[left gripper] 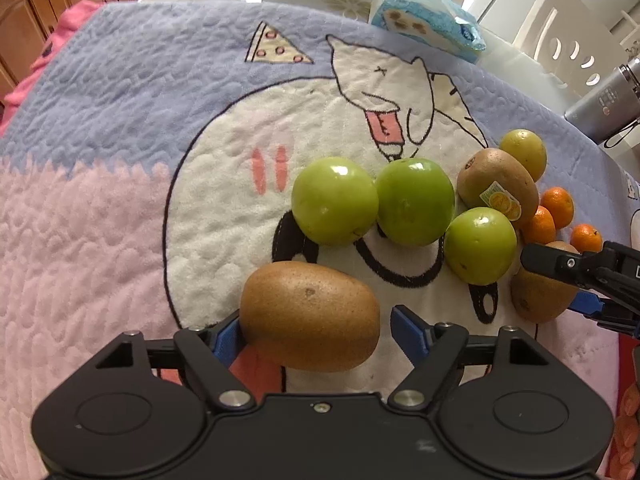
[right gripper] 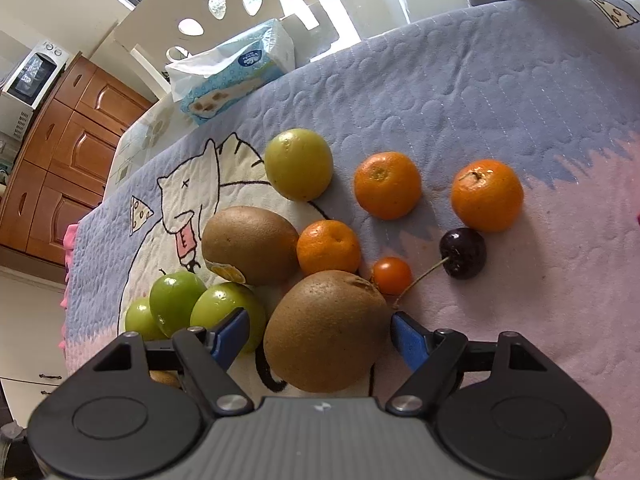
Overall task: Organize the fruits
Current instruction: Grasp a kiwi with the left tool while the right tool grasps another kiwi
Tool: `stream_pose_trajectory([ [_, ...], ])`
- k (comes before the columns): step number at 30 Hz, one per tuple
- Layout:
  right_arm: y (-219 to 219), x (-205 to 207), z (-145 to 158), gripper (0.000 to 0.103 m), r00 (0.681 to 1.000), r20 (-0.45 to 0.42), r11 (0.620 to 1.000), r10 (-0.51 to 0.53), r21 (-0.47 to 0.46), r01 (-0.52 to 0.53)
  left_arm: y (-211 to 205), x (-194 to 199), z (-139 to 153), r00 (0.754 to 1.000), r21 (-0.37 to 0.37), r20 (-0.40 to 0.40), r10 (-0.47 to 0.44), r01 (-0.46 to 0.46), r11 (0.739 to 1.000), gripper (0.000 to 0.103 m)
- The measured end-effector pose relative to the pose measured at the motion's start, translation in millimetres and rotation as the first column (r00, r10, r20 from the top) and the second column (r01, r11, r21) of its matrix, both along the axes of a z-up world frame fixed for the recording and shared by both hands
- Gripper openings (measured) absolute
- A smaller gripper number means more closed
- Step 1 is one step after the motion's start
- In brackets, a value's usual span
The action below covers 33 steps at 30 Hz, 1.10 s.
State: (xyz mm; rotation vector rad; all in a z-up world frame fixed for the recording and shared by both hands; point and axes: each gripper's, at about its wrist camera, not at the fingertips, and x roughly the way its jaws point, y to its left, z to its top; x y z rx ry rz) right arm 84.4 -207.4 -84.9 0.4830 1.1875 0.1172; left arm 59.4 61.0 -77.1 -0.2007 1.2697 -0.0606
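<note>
Kiwi [left gripper: 310, 316] sits betw. our left gripper [left gripper: 316, 332] blue pads, jaws spread, gap at 3 o'clock side; sticker on far kiwi [left gripper: 498, 188] unreadable. Right wrist: right gripper [right gripper: 320, 340] spread round another kiwi [right gripper: 326, 330], not pinching; tissue pack [right gripper: 232, 68] logo too blurred at 11 o'clock.

On the blanket [right gripper: 500, 80] are counted three kiwis [right gripper: 326, 330], three green apples [left gripper: 335, 200], one yellow-green fruit [right gripper: 299, 163], three mandarins [right gripper: 387, 185], one small orange tomato [right gripper: 392, 275] and one dark cherry [right gripper: 463, 253]; one tissue pack [right gripper: 236, 68] is seen beyond its far edge
</note>
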Motion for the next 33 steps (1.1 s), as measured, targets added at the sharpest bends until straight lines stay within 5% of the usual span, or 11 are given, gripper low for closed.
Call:
stream_pose_trajectory([
  [2, 2, -1, 1, 0.072, 1.000, 0.005, 1.000, 0.008, -0.014, -0.008, -2, -2, 1, 1.000, 0.043, 0.015, -0.003, 0.003, 0.999, 0.077],
  [25, -6, -59, 11, 0.065, 0.997, 0.041, 0.996, 0.071, 0.055, -0.073, -6, -39, 17, 0.997, 0.020, 0.059, 0.041, -0.042, 0.999, 0.076],
  [29, -11, -66, 16, 0.055, 0.997, 0.053, 0.991, 0.062, 0.112, -0.068, -13, -47, 21, 0.997, 0.010, 0.064, 0.038, -0.039, 0.999, 0.076],
  [33, -7, -69, 24, 0.053, 0.991, 0.088, 0.992, 0.100, 0.070, -0.106, -18, -52, 26, 0.996, 0.009, 0.074, 0.040, -0.041, 0.999, 0.076],
])
